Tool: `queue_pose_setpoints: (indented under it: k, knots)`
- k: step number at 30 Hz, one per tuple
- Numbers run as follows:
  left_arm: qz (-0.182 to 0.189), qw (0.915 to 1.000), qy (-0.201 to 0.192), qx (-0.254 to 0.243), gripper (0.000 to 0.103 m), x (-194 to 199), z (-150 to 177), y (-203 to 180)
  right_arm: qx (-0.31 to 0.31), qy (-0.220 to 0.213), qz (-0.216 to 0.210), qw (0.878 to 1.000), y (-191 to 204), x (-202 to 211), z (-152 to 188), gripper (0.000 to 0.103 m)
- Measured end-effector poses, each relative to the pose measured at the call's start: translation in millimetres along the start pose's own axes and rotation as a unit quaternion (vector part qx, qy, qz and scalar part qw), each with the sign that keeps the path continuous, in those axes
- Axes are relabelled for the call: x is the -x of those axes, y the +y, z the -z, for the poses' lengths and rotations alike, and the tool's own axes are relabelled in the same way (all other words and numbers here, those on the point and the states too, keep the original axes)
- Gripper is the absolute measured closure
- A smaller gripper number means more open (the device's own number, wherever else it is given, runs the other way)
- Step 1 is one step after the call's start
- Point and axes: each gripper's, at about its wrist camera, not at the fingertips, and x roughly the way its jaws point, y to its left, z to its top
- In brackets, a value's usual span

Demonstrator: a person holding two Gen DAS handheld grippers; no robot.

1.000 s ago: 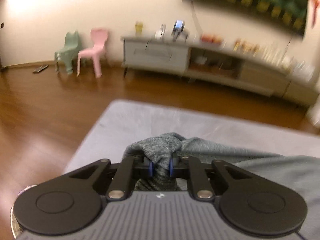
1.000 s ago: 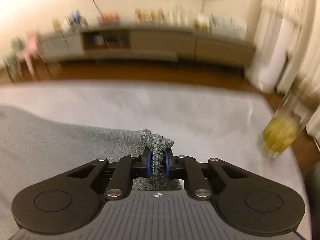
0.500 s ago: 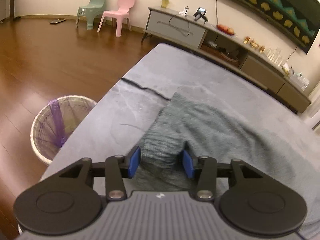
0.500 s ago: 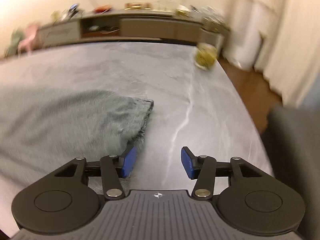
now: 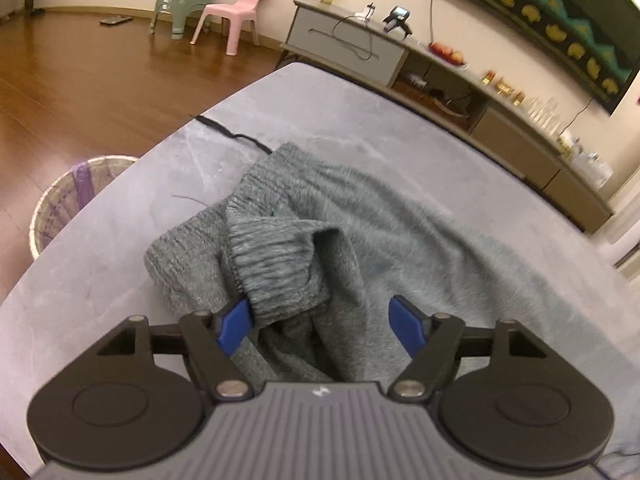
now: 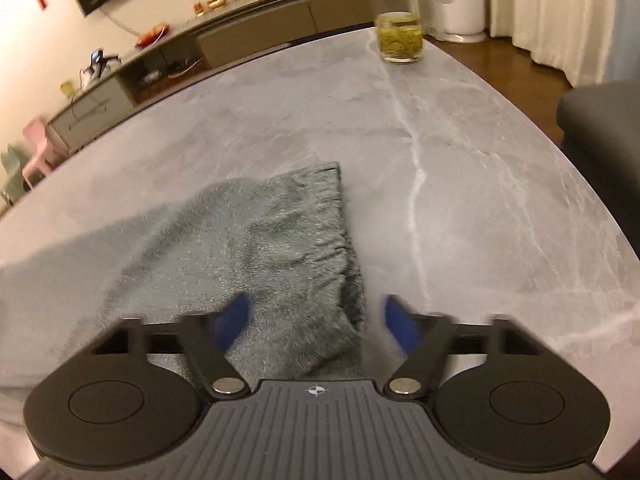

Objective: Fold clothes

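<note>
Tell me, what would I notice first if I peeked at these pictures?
A fuzzy grey garment lies rumpled in the middle of the grey marble table, just in front of both grippers. A glass jar of yellow-green stuff stands at the table's far edge, and a pink chair stands by the wall.

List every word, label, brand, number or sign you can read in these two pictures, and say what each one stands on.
No readable text in either view.
Left gripper body: a small pale emblem, a mark, not letters.
Right gripper body: a small round emblem, no letters.
Wall hanging: yellow shapes in a pattern, no words.
Sideboard: packages too small and blurred to read.
Grey garment: no label shows.
</note>
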Motion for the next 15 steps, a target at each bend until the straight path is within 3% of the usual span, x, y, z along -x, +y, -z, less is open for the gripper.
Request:
queue_pose_setpoints:
  k: [2, 3, 7, 8, 11, 13, 15]
  knots:
    - [-0.016, 0.9997, -0.011, -0.016, 0.077, -1, 0, -1, 0.026, -0.024, -0.009, 0.999, 12, 11, -1, 0.080]
    - [-0.020, 0.9995, -0.017, -0.019, 0.091, 0, 0, 1, 0.040, -0.035, -0.013, 0.999, 18, 17, -1, 0.081]
    - [0.008, 0.9971, -0.067, 0.034, 0.096, 31, 4, 26, 0.034, -0.065, -0.062, 0.995, 13, 53, 7, 0.082]
    - [0.008, 0.9968, -0.062, 0.049, 0.095, 30, 9, 32, 0.031, -0.072, -0.075, 0.994, 11, 63, 9, 0.082]
    - [0.004, 0.9971, -0.037, 0.066, 0.095, 21, 16, 38, 0.038, -0.026, -0.042, 0.998, -5, 47, 24, 0.082]
    - [-0.007, 0.9980, -0.043, 0.047, 0.095, 23, 17, 32, 0.017, 0.005, -0.038, 0.999, -17, 34, 24, 0.081]
    - [0.007, 0.9964, -0.063, 0.057, 0.097, 32, 17, 35, 0.017, 0.001, -0.042, 0.999, -18, 32, 19, 0.082]
